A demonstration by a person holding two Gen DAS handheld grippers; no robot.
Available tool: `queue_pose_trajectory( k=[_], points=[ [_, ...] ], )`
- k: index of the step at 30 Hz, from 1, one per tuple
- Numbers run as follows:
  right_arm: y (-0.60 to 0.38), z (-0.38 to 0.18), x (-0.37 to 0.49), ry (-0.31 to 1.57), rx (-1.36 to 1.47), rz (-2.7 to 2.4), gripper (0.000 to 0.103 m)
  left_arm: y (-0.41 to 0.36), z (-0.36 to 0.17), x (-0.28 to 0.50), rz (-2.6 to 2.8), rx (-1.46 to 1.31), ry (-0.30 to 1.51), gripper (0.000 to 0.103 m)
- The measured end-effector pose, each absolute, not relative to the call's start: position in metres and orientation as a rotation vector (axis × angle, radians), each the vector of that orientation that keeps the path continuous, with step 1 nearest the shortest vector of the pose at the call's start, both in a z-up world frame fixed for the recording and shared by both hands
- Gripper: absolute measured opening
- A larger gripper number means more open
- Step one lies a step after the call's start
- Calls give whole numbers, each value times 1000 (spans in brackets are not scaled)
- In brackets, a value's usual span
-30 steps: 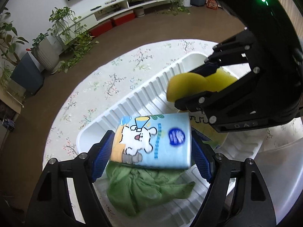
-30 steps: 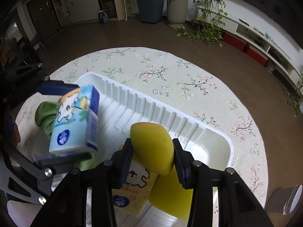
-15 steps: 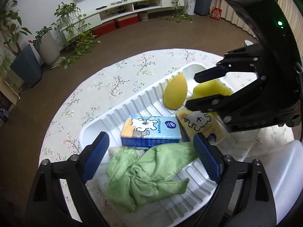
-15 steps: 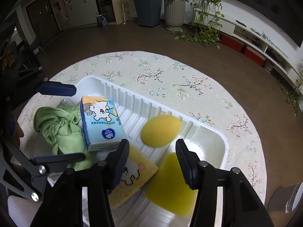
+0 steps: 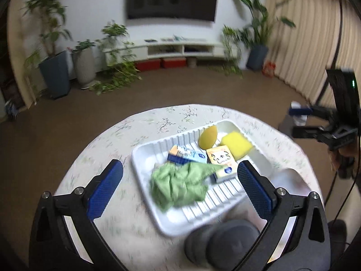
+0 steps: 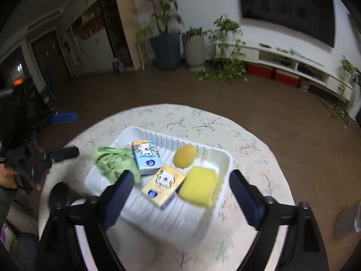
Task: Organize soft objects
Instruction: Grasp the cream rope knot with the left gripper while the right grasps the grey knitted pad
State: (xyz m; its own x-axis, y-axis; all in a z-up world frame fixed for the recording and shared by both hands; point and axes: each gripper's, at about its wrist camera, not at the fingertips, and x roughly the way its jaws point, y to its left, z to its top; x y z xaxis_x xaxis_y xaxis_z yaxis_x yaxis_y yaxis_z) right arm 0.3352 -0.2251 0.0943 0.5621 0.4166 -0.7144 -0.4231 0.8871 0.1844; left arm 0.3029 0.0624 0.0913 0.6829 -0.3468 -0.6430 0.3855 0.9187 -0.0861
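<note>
Grippers both hang spread wide and empty above the worktop [image 6: 203, 117]. Ahead of the left gripper [image 5: 180, 181] lies the white tray [image 5: 144, 155], holding green cloth [image 5: 178, 185], blue tissue pack [image 5: 188, 157], yellow tissue pack [image 5: 222, 159], egg-shaped sponge [image 5: 207, 134] and square sponge [image 5: 235, 144]. Just ahead of the right gripper [image 6: 180, 197] sits that tray.

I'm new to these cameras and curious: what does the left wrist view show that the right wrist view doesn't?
Only the left wrist view shows the beige curtains and the open right gripper from outside. Only the right wrist view shows the dark doors and the open left gripper from outside. Both show the white ribbed plastic tray holding the crumpled green cloth, two tissue packs and two yellow sponges.
</note>
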Motion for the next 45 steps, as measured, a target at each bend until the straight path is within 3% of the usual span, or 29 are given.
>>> queue_pose_trajectory(
  k=[5,13,22,33,45],
  points=[
    [-244,94,260,796,43,483,103,73,80,229,-374,106,629,103],
    [-230,52,132,812,87,467,103,84,39,131,-293,26,662,103],
    [-192,15,58,845,90,437,103,77,5,67,-232,-54,751,103],
    [-158,-9,32,878,35,413,103,65,-13,55,-190,-28,818,103],
    [-149,-16,65,884,33,361,102,68,-20,106,-117,13,884,103]
  ],
)
